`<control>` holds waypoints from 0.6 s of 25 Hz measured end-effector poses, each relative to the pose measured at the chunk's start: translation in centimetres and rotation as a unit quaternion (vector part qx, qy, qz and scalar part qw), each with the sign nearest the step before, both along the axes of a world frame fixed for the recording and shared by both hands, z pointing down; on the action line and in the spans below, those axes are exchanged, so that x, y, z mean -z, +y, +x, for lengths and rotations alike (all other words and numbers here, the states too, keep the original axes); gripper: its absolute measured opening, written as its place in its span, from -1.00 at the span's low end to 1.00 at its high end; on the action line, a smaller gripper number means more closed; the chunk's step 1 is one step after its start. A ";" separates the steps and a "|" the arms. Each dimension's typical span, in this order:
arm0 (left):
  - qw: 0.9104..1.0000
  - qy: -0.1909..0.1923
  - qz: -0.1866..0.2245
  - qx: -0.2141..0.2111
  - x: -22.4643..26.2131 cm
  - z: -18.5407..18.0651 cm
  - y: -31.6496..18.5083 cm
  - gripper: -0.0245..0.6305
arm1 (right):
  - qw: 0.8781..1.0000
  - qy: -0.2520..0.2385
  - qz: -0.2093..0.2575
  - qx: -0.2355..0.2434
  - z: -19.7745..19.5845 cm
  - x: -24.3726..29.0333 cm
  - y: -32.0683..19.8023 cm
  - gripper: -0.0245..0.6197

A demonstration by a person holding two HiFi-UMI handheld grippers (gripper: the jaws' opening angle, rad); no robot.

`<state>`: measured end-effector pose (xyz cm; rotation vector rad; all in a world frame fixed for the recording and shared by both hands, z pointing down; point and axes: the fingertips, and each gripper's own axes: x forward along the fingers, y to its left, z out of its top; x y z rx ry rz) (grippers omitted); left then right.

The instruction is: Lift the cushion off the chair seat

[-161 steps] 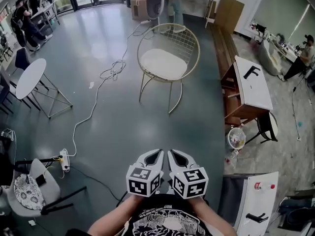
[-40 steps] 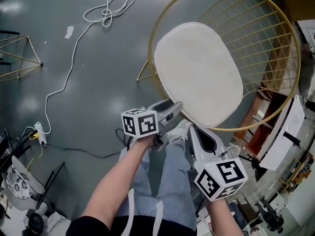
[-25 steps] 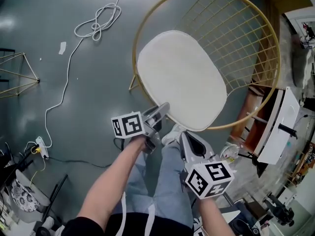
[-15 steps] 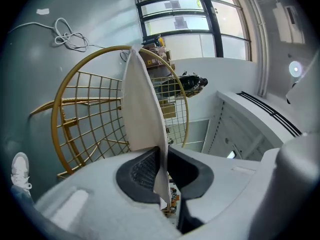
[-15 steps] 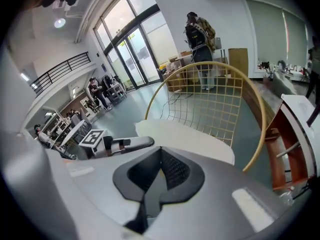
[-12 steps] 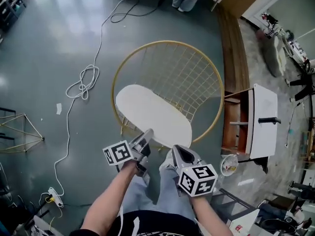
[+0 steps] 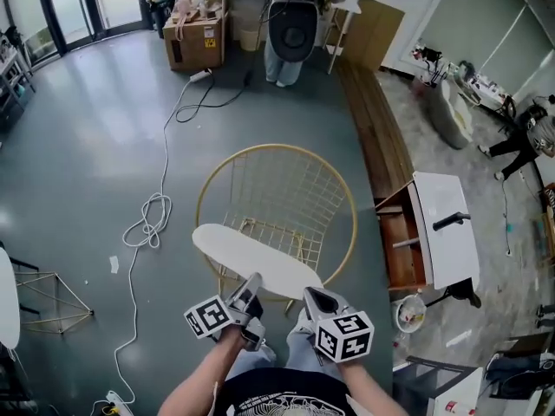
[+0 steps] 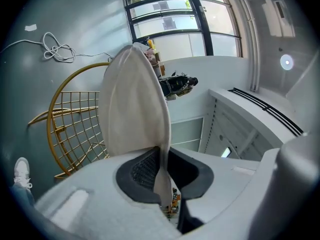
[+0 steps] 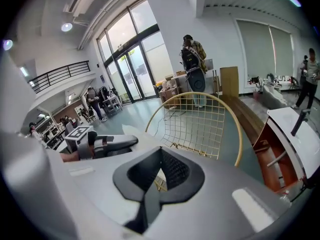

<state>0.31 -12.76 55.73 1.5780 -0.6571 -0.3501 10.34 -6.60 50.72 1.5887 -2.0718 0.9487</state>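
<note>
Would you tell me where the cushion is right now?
In the head view the cushion is low centre, held above the gold chair, its near edge pinched in the left tool.

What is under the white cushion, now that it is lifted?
Under the cushion stands the gold wire chair; its mesh shows bare behind the cushion. The cushion covers the front part of the seat and the floor below it, so those cannot be seen.

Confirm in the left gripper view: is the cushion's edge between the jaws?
Yes, the cushion has its edge running down between the left gripper jaws, whose dark pads pinch it.
</note>
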 end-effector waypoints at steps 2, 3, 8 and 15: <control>1.000 0.015 0.007 0.008 2.0 -0.4 0.4 -0.80 | 1.000 0.005 0.016 0.009 -1.0 1.0 -0.2 -0.93; 1.000 0.018 0.013 0.011 2.9 -0.8 0.4 -0.80 | 1.000 0.009 0.025 0.012 -1.5 1.5 -0.5 -0.93; 0.997 0.040 0.053 0.024 7.8 -2.2 -0.4 -0.80 | 0.996 0.022 0.078 0.032 -3.0 4.2 -2.9 -0.93; 0.989 -0.052 0.128 0.061 11.5 -6.3 -1.9 -0.80 | 0.990 0.009 0.131 0.042 -5.0 7.6 -5.0 -0.93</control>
